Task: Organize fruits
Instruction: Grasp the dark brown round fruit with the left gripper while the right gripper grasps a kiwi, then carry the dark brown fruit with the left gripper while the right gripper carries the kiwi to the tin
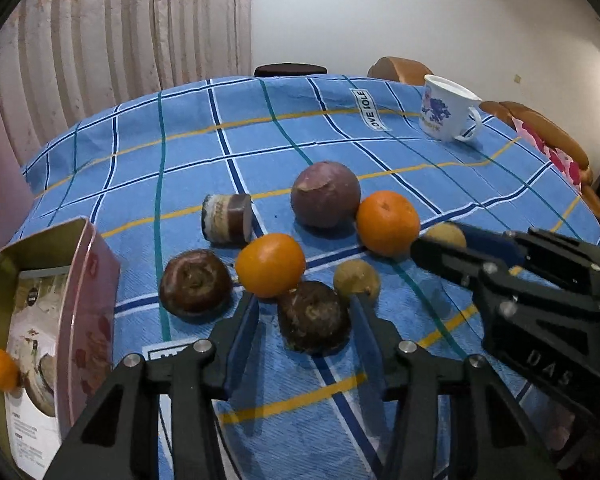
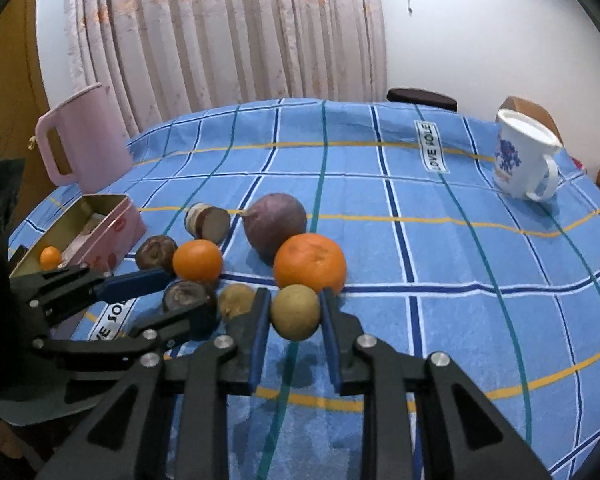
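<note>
Fruits clustered on the blue checked tablecloth (image 2: 440, 248), both grippers at the near edge of the pile.

Right gripper (image 2: 294, 312) is clamped on a tan round fruit (image 2: 295, 312), both blue pads touching its sides. Left gripper (image 1: 304, 312) is spread wide around a dark brown fruit (image 1: 314, 316), its fingers apart from the fruit's sides. Just beyond lie a second tan fruit (image 1: 356, 280), a small orange (image 1: 270, 265) and another dark brown fruit (image 1: 195, 287); farther back, a larger orange (image 2: 310, 263), a purple fruit (image 2: 275, 224) and a cut brown piece (image 2: 208, 222). Left, a pink tin (image 2: 118, 226) holds a tiny orange (image 2: 50, 257). A pink jug (image 2: 86, 136) and a white mug (image 2: 524, 158) stand well back.
</note>
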Available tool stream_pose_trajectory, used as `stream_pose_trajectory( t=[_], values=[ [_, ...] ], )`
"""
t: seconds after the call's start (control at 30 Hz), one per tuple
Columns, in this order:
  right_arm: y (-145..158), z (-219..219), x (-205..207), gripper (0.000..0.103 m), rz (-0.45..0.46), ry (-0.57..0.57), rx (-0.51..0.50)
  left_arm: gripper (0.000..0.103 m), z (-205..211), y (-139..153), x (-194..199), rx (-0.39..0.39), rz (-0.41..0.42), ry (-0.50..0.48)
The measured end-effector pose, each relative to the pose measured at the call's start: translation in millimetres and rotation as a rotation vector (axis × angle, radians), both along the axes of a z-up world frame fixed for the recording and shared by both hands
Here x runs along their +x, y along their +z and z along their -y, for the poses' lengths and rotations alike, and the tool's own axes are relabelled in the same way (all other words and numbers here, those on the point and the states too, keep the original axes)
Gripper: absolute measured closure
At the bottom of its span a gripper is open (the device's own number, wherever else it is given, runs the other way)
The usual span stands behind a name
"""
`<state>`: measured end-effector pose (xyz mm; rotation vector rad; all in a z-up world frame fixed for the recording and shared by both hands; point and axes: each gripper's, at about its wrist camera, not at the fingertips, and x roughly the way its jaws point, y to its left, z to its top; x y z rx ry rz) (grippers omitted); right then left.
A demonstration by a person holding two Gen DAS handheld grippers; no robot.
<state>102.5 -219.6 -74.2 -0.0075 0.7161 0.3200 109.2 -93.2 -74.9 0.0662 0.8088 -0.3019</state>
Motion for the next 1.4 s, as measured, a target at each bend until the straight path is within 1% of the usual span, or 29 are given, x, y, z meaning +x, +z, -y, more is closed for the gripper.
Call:
stream_pose_trajectory(
  t=[0.07, 0.1, 0.2, 0.4, 0.57, 0.7, 0.8, 0.93, 1.03, 1.4],
  values=[
    [0, 0, 1, 0.075, -0.003, 0.002, 0.001, 0.059, 2, -1, 1, 0.002, -0.009, -0.008],
    [0, -1, 1, 0.075, -0.003, 0.005, -0.006, 0.061, 3, -2, 2, 0.002, -0.012, -0.007],
    [0, -5, -1, 0.075, 0.008, 0.01, -0.026, 0.062, 2, -2, 2, -0.003, -0.015, -0.012],
    [1, -5, -3, 0.075, 0.016, 0.02, -0.014, 0.062, -6, 0, -1, -0.052, 0.0, -0.002],
    [6, -1, -9, 0.075, 0.052, 0.041, 0.02, 0.062, -14, 5, -6, -0.071, 0.047, 0.027],
    [10, 1, -13, 0.075, 0.085, 0.057, 0.04, 0.062, -18, 11, -15, -0.074, 0.109, 0.058],
    [12, -1, -17, 0.075, 0.108, 0.073, 0.046, 0.062, -19, 15, -21, -0.074, 0.151, 0.069],
    [15, -3, -22, 0.075, 0.137, 0.085, 0.043, 0.062, -22, 19, -26, -0.079, 0.186, 0.082],
    [17, -3, -25, 0.075, 0.154, 0.095, 0.046, 0.062, -23, 20, -29, -0.087, 0.204, 0.083],
    [21, -3, -35, 0.075, 0.206, 0.117, 0.057, 0.062, -23, 25, -38, -0.073, 0.262, 0.102]
  ],
)
